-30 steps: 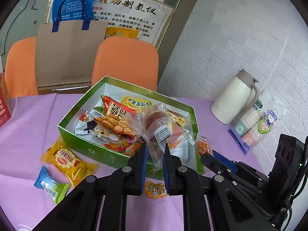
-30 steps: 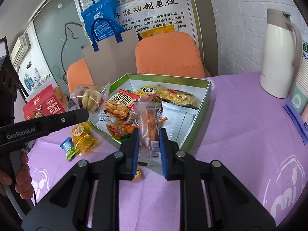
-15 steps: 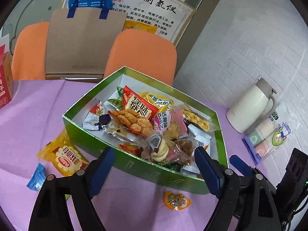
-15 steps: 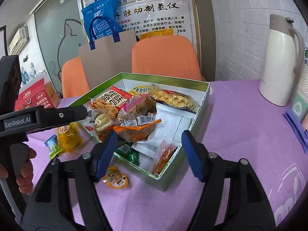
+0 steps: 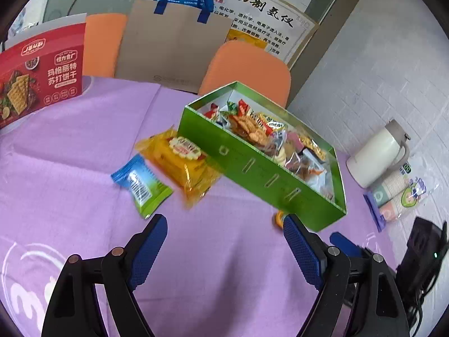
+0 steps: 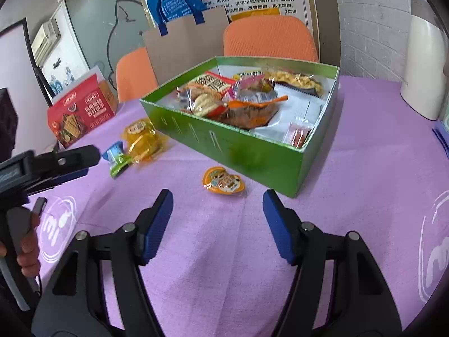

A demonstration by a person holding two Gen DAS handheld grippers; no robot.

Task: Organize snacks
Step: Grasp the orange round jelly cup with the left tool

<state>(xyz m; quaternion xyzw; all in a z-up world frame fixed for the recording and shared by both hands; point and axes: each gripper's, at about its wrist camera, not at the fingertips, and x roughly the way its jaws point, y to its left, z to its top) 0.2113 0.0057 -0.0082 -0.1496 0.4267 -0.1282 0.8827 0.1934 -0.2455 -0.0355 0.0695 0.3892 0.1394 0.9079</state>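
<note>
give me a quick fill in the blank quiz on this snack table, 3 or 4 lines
1. Most of the snacks sit inside a ____ box.
2. Both the left tool and the right tool are ____ and hold nothing.
3. The yellow packet and the blue-green packet lie on the ____ tablecloth, outside the box.
4. The small orange jelly cup lies ____ the box, not in it.

Missing words: green; open; purple; outside
</note>
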